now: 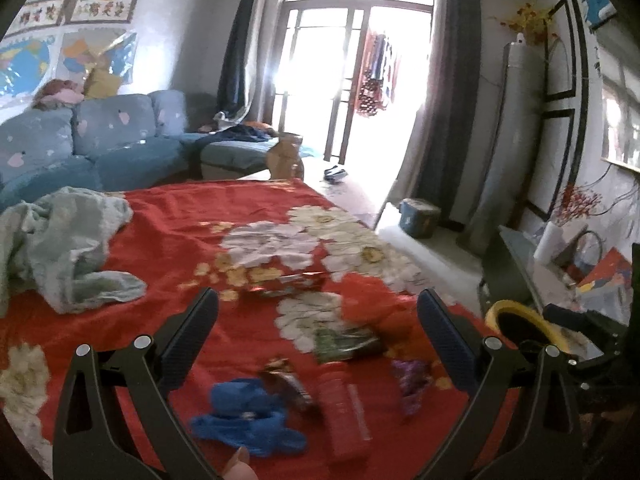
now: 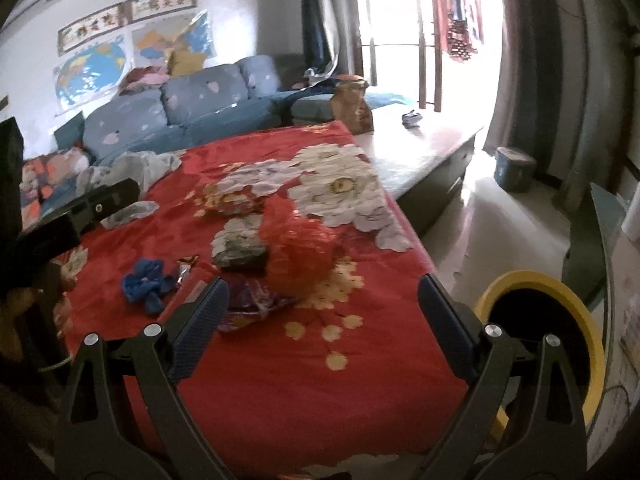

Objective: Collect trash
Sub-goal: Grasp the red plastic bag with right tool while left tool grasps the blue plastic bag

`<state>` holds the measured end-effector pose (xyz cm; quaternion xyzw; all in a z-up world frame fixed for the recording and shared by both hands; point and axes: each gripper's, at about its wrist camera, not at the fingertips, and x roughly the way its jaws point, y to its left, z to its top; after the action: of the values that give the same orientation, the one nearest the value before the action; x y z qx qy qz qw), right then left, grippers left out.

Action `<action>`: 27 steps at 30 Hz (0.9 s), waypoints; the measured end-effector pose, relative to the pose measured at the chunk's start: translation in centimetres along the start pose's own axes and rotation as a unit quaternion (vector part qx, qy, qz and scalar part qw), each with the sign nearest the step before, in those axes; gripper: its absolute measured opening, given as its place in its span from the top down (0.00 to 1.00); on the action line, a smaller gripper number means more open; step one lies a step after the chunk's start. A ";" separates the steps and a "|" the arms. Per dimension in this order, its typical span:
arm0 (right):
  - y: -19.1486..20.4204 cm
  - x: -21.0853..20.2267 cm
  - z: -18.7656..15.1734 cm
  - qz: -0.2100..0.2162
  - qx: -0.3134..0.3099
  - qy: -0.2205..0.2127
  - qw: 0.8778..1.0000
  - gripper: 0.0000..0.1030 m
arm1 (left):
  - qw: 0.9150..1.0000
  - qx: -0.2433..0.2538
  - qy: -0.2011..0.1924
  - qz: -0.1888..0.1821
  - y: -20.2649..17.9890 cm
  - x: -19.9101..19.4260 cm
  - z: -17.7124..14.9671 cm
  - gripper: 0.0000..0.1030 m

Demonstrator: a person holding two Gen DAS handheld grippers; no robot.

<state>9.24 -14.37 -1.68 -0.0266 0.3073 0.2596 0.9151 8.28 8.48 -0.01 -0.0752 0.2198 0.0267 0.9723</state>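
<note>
Jaws of both grippers gape empty (over the red cloth (image 2: 304, 380)), blue glove (image 1: 244, 416) lying below

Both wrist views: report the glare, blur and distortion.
Left wrist: balcony door blown out white, wrappers near the open left gripper motion-smeared. Right wrist: same door overexposed, red mesh ball softly blurred. Fisheye bends both frames, corners black.

Trash is all over the red flowered cloth: a crumpled blue glove (image 1: 248, 414), a brown wrapper (image 1: 289, 383), a red packet (image 1: 345, 408), a green wrapper (image 1: 347, 343), a purple wrapper (image 1: 412, 380) and a scrunched red bag (image 2: 298, 250). The yellow-rimmed bin (image 2: 560, 344) stands beside the table.
</note>
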 end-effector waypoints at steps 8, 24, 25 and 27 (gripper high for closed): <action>1.3 1.9 1.1 0.014 -0.001 0.010 1.000 0.15 | 1.000 -0.016 0.021 0.013 3.2 0.2 -0.8 0.06; 1.8 5.5 2.9 0.007 0.016 0.024 1.000 0.15 | 0.992 -0.067 0.103 0.005 8.3 1.1 -5.0 0.07; 1.7 5.8 2.9 0.005 0.016 0.025 1.000 0.15 | 0.992 -0.071 0.107 0.001 8.3 1.3 -5.2 0.08; 1.7 6.3 3.0 0.002 0.015 0.027 1.000 0.15 | 0.990 -0.080 0.120 -0.011 8.4 1.8 -5.7 0.09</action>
<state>14.29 -9.45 -2.72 -0.0190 0.3361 0.2557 0.9063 6.76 15.89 -6.95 -0.1577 0.3308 0.0241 0.9301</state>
